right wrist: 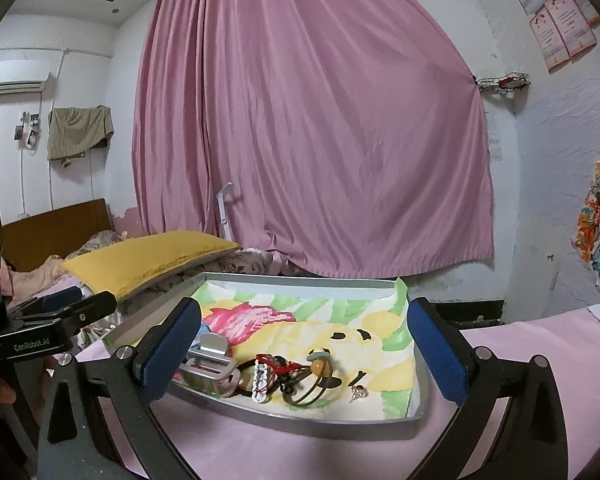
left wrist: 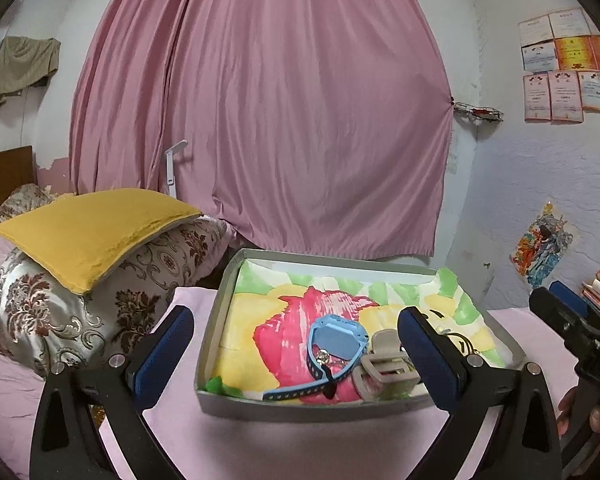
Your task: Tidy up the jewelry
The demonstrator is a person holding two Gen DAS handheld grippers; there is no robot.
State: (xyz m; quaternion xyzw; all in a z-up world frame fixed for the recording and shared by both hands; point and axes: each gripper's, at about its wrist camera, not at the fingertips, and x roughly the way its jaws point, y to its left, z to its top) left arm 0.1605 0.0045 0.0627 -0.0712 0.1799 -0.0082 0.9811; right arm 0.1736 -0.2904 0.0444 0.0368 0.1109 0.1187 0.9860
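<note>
Both tongs stand wide apart, gripping nothing. The left gripper [left wrist: 296, 350] hovers at the near edge of the tray [left wrist: 210, 340], which rests on the pink bed [left wrist: 300, 448]; the blue watch [left wrist: 332, 354] and the beige hair clip [left wrist: 384, 368] lie between its fingers, toward 3 o'clock. The right gripper [right wrist: 304, 344] frames the tray's other end. Only its view shows the bangles [right wrist: 314, 384], the red cord [right wrist: 278, 364], the white clip [right wrist: 260, 382] and the small earring [right wrist: 358, 391], all near 6 o'clock on the painted cloth [right wrist: 372, 328].
</note>
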